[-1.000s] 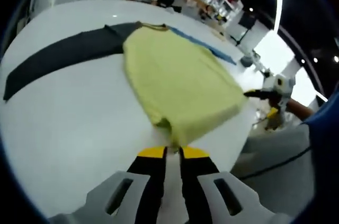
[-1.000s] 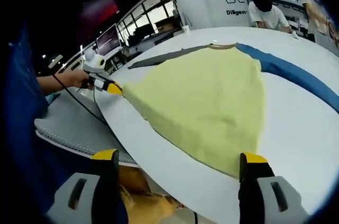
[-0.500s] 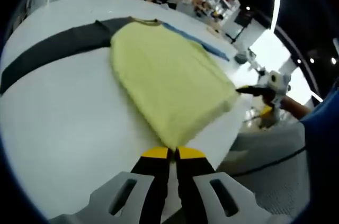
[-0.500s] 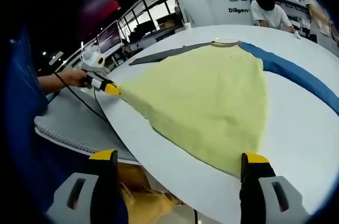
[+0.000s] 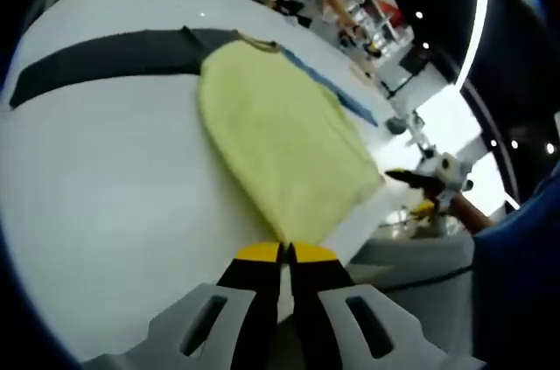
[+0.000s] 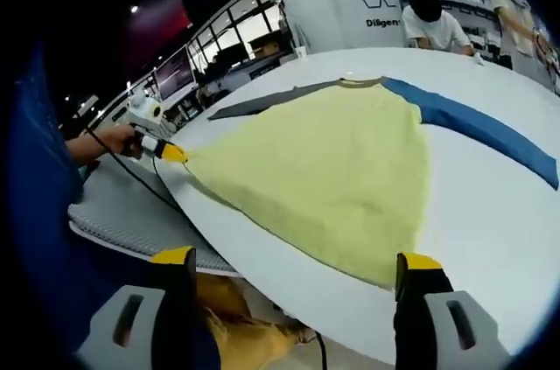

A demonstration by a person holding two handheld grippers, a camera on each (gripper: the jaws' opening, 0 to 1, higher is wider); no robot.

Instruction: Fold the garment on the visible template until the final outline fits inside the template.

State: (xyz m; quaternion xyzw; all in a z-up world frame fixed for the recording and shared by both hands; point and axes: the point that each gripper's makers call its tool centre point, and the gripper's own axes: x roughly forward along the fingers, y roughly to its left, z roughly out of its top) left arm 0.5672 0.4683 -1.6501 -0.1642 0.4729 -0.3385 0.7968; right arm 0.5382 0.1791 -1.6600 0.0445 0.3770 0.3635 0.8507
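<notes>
Shirt (image 6: 332, 173) lies flat on our white desk (image 6: 490, 212). Left tongs (image 5: 286, 253) are clenched on its yellow hem corner at the desk's near edge. Right tongs (image 6: 293, 267) gape, released; their view shows the blue sleeve (image 6: 472, 125) whole, which the left view cuts short.

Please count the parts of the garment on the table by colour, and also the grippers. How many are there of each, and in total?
Yellow body of the garment: 1
Dark grey sleeve: 1
Blue sleeve: 1
Grippers: 2, the left gripper shut on the yellow hem, the right gripper open
Total: 5
</notes>
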